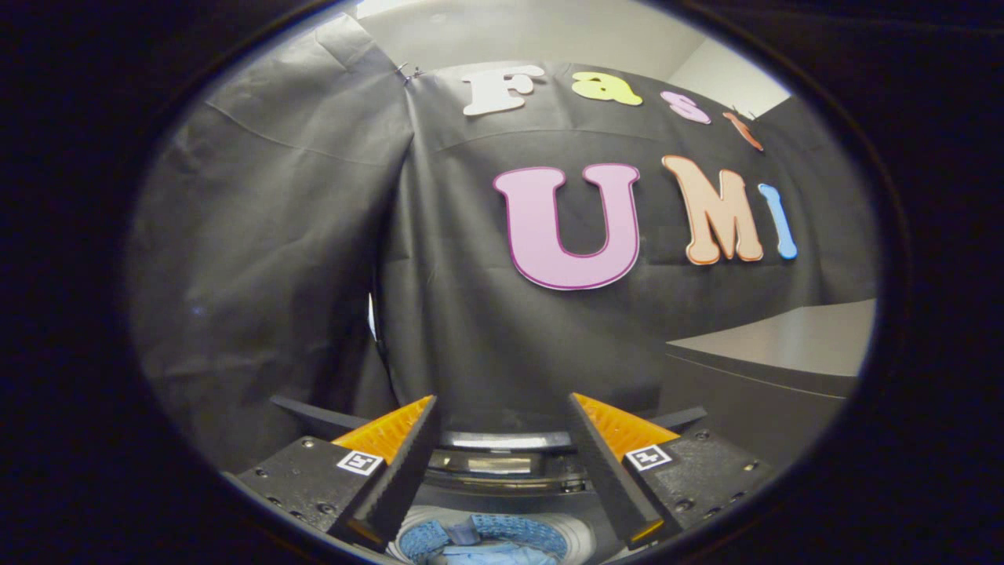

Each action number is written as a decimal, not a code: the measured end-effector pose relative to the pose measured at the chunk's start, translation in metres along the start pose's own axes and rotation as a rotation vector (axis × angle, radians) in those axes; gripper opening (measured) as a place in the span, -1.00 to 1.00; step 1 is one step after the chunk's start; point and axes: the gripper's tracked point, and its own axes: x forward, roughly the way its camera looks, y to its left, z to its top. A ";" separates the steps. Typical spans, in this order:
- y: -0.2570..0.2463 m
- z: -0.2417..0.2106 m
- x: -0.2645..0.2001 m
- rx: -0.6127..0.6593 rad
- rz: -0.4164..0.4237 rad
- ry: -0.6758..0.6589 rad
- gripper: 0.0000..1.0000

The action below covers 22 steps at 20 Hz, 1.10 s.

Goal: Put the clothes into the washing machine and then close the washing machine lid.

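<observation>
The claw [502,408] is seen held apart, with a wide gap between its two fingers [408,463] and nothing gripped between them. The fingers are raised above the washing machine [502,463], whose round top opening is seen low down in the gap, near the fingers' base. Blue clothes [490,541] are seen lying inside the drum, between and below the fingers; a knitted blue piece curls around a smoother light blue piece. No contact is seen between the fingers and the clothes. The far rim of the machine's opening is seen as a pale curved band just beyond the clothes, between the fingertips. Whether the lid is up or down cannot be told for sure, but the opening is uncovered and the clothes are exposed. Beyond the fingertips a black cloth wall [486,314] is hung, folded into a corner on the left. On the right, well apart from the machine, a grey table [792,345] top is seen against the wall, its surface bare where visible. A pale room wall [549,31] is seen above the cloth, far off.
</observation>
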 end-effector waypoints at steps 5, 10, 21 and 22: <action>0.000 -0.011 -0.044 0.020 0.016 0.042 0.92; 0.000 -0.018 -0.075 0.050 0.015 0.081 0.92; -0.040 -0.009 -0.173 0.075 -0.080 0.193 0.88; -0.044 -0.008 -0.184 0.072 -0.081 0.199 0.88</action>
